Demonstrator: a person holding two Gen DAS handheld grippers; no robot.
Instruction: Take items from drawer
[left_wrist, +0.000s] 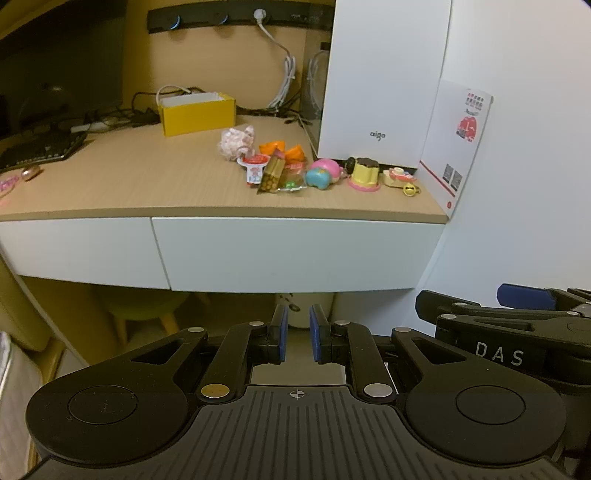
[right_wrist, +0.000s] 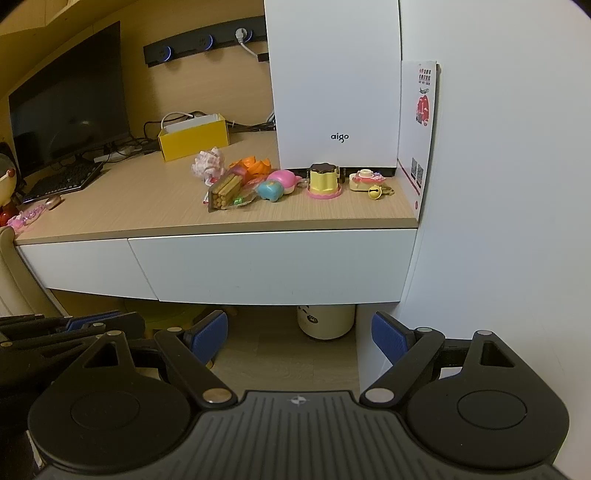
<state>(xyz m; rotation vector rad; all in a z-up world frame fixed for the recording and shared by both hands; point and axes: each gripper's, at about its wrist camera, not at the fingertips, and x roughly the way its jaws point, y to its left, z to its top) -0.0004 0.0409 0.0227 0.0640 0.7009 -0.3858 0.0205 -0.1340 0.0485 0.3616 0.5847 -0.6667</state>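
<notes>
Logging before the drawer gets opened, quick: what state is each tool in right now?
Left tool: nearly closed, a narrow gap, holding nothing.
Right tool: open wide, holding nothing.

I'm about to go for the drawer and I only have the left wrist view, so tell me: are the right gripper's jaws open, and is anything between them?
Observer: The right gripper has its jaws wide open, with nothing between them.
Operator: What's the pale thing under the desk, half hidden in my view?
Observer: A white bin with a dark animal print, standing on the floor below the right drawer.
Operator: Anything left of the keyboard that I can't see?
Observer: Yes, a round-headed doll at the far left edge, beyond the keyboard.
</notes>
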